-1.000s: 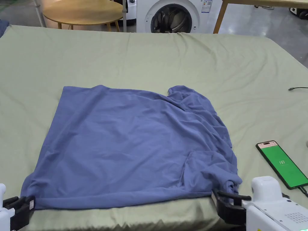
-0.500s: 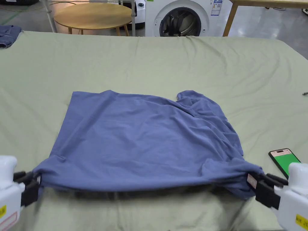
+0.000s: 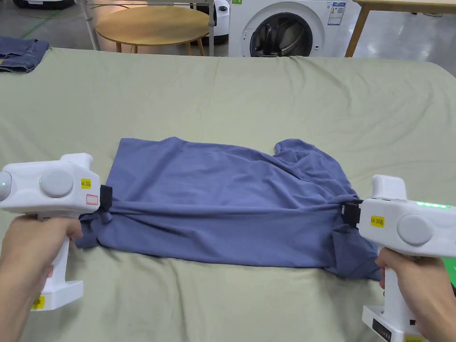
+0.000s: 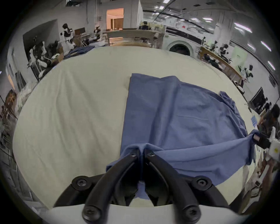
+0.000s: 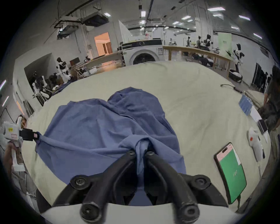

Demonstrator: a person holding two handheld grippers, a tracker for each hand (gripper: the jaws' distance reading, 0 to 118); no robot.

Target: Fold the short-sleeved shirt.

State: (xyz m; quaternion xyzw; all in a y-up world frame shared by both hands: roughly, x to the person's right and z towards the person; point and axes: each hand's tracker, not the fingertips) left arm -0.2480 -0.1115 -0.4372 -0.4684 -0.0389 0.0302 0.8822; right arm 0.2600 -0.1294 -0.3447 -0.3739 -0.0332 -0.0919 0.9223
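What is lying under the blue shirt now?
The blue shirt lies on the green sheet, its near edge lifted by both grippers. Whatever is beneath its flat middle is covered.

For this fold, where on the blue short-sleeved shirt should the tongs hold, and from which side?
At the two near corners of the blue cotton short-sleeved shirt, each approached from its outer side. The left tongs and right tongs are pinched there, and the edge stretches straight between them.

You're in a big robotics lab hall: humanoid robots (image 5: pixel 237 56), a washing machine (image 3: pixel 285 29), long workbenches (image 5: pixel 197 52), ceiling strip lights (image 5: pixel 215 9)
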